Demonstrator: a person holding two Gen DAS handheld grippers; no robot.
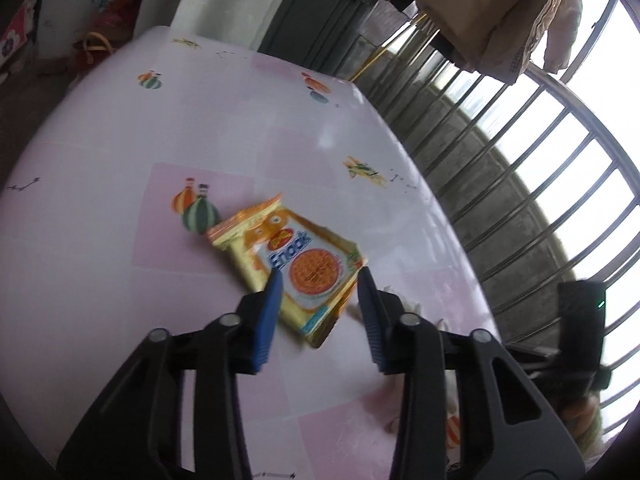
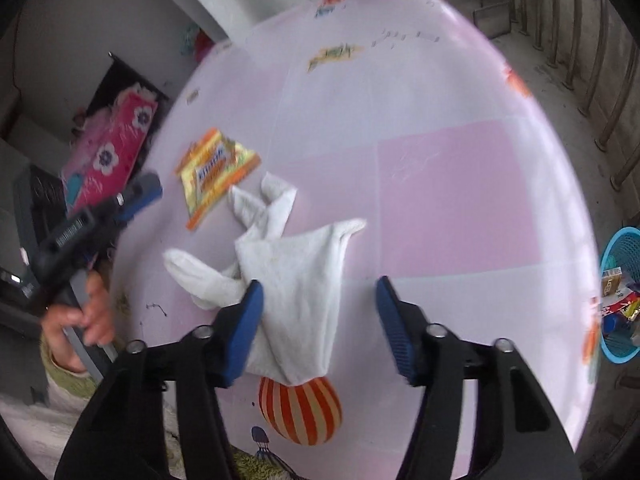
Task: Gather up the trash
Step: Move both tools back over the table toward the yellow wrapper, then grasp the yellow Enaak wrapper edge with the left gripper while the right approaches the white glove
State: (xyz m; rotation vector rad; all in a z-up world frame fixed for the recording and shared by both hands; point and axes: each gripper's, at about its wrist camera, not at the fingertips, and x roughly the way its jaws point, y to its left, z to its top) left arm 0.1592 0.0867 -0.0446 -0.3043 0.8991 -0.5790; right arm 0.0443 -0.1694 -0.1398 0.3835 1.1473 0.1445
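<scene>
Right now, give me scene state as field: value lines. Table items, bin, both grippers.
surface: table with pink patterned cover
trash item: snack wrapper, flat on the table
cloth: white cloth, crumpled beside the wrapper
bin: blue basket off the table edge, wrappers inside
left gripper: jaws straddle the wrapper, grip unclear
right gripper: open, above the cloth

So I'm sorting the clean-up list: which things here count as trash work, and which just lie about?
Job:
- snack wrapper on the table
- white tissue
- blue basket already holding trash

Lying about:
- pink flowered item
- hanging jacket
</scene>
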